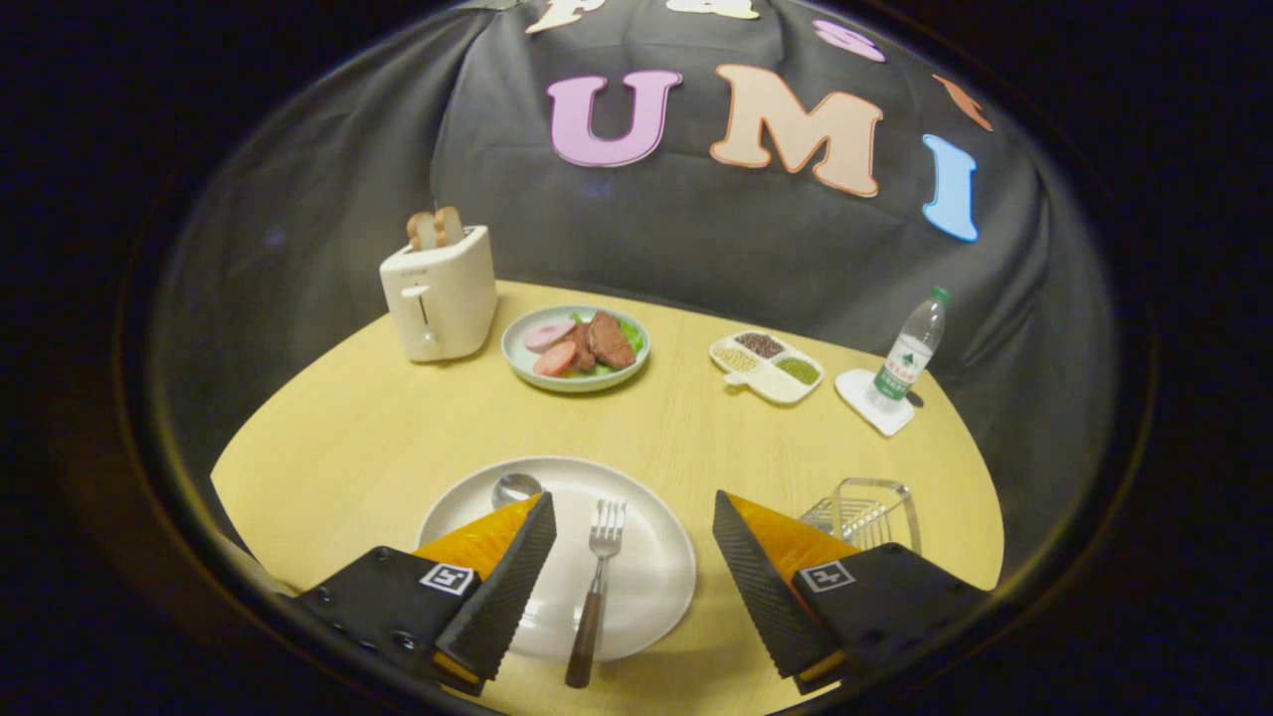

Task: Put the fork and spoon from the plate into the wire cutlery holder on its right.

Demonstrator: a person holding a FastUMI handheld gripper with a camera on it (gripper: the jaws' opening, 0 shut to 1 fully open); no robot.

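The gripper (633,542) is being held with its fingers spread wide over the plate (651,587), nothing pinched. The fork (595,587) is lying between them, tines pointing away, handle overhanging the near rim, likely being lined up for a first grasp. The spoon (515,488) is being partly hidden behind the left finger. The wire cutlery holder (870,509) is standing beside the plate, behind the right finger

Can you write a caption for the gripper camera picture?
Open gripper hovers over a metal fork on the round white plate.
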